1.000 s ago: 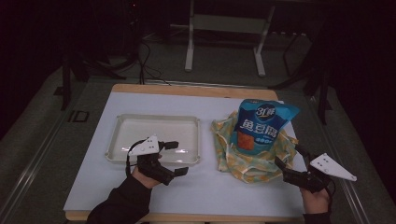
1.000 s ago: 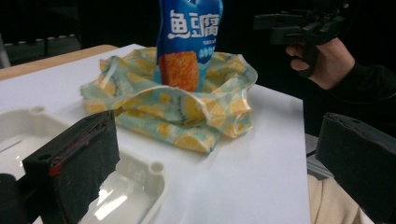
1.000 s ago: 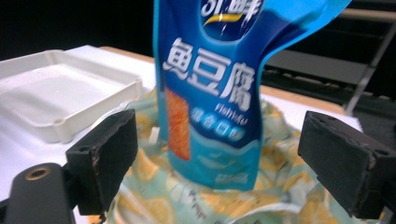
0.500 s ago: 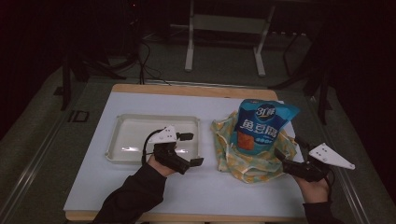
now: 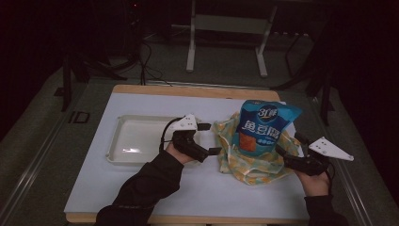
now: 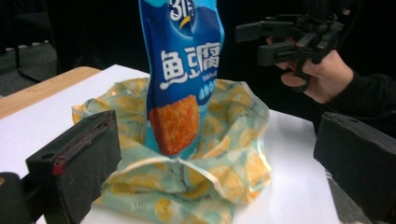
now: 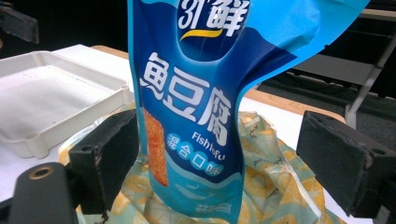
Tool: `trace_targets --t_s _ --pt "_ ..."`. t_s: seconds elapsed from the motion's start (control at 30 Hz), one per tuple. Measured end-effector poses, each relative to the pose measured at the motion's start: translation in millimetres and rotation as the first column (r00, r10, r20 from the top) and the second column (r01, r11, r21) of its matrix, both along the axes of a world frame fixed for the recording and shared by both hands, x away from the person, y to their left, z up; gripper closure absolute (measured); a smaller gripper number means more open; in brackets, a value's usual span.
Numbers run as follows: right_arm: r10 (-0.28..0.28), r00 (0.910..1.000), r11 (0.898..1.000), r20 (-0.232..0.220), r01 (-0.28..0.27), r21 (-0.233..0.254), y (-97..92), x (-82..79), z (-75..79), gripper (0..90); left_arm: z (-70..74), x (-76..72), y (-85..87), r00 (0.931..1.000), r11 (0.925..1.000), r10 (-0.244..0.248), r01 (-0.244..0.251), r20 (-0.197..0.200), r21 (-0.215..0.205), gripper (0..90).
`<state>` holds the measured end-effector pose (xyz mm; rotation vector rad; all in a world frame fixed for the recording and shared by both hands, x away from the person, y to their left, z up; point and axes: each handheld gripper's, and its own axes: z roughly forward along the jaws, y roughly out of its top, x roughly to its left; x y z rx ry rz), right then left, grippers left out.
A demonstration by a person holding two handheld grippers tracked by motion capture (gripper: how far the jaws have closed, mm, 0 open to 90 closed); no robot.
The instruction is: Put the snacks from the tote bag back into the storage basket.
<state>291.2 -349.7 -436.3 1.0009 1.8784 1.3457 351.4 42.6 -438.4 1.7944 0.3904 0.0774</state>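
Blue snack pouch (image 5: pixel 264 129) stands upright in the high view, long axis vertical, printed face toward the table's near edge, its base sunk in a crumpled yellow-patterned bag (image 5: pixel 251 157) on the right half of the white table (image 5: pixel 141 197). Left gripper (image 5: pixel 211 139) sits just left of the bag, jaws apart, aimed at it. Right gripper (image 5: pixel 288 147) is at the bag's right side near the table's right edge, jaws apart. White tray (image 5: pixel 120 141) lies on the left half, nothing seen in it.

Left gripper view: pouch (image 6: pixel 182 70) rises straight from the bag (image 6: pixel 196 172), ahead of and between the spread jaws, not touched. Right gripper (image 6: pixel 261 42) held beyond, open.

Right gripper view: pouch (image 7: pixel 205 107) upright, close in front, between the parted jaws; contact cannot be told. Tray (image 7: pixel 51 102) at left, bare.
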Motion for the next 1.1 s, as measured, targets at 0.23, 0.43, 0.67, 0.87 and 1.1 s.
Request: trace_targets --t_s 0.23,0.43,0.67,0.87,1.1 --pt "0.004 1.0000 1.000 -0.004 -0.005 -0.007 -1.8 8.0 0.2 14.2 1.2 11.3 -17.1 1.0000 0.9998 -0.008 0.008 -0.001 0.018 1.2" --pt "0.017 0.9996 1.000 -0.021 -0.017 0.003 -1.2 18.2 0.5 14.4 5.3 30.7 -30.3 0.9999 0.9999 -0.005 0.005 -0.016 0.016 1.3" --pt "0.024 0.9990 1.000 -0.038 -0.024 -0.003 3.1 28.8 0.0 14.6 4.8 44.8 -43.1 0.9996 0.9996 0.005 -0.004 -0.026 0.026 1.3" --pt "0.029 0.9985 1.000 -0.046 -0.029 -0.004 5.3 35.7 -0.9 15.4 1.4 57.0 -59.1 0.9988 0.9980 0.023 -0.020 -0.043 0.060 1.3" --pt "0.032 0.9976 0.999 -0.061 -0.031 0.007 6.6 42.1 -5.2 17.6 -1.6 64.6 -76.2 0.9988 0.9960 0.019 -0.015 -0.044 0.089 10.4"
